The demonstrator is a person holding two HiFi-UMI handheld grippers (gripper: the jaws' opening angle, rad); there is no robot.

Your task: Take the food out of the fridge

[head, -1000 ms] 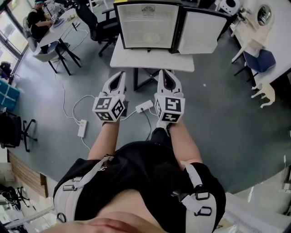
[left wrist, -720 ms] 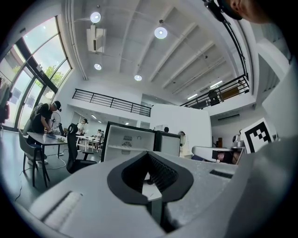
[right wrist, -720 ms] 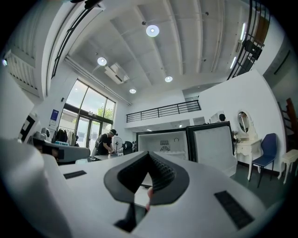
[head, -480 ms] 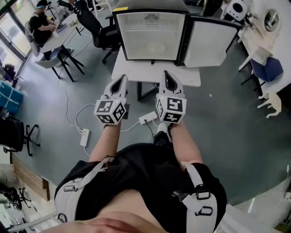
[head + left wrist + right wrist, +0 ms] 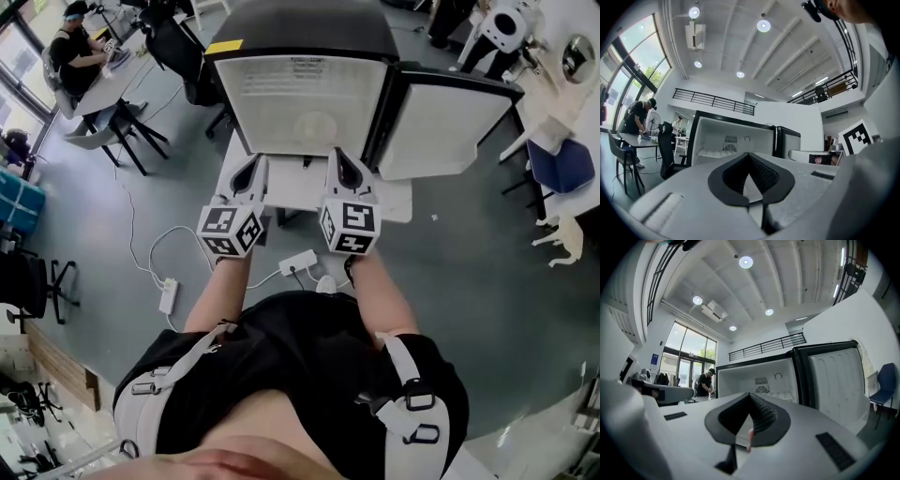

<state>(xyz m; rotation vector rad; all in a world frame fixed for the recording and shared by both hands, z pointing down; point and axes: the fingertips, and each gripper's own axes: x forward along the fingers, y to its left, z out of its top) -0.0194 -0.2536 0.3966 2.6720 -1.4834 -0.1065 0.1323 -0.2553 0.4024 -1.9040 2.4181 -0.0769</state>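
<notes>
Approach stage, by my read: nothing picked up, both tools held level in front of the open appliance. On the left, the left tool (image 5: pixel 253 165) has its jaws closed tip to tip, with nothing between them. Dead ahead is the black-cased, white-lined small fridge (image 5: pixel 309 94), standing on a white worktop (image 5: pixel 394 199). The right tool (image 5: pixel 338 157) is pinched together as well. A thin pinkish sliver shows in its slit, and I can't tell what it is. Further right, the white-lined fridge door (image 5: pixel 450 122) is swung wide open.

The food itself? No view shows it. The compartment looks pale and bare from above, apart from a round fitting on the back wall. In both gripper views the tool bodies block its lower part, so anything lying low is hidden. The next move calls for closing in, parting the jaws and finding the food before reaching inside, keeping clear of the door edge.
</notes>
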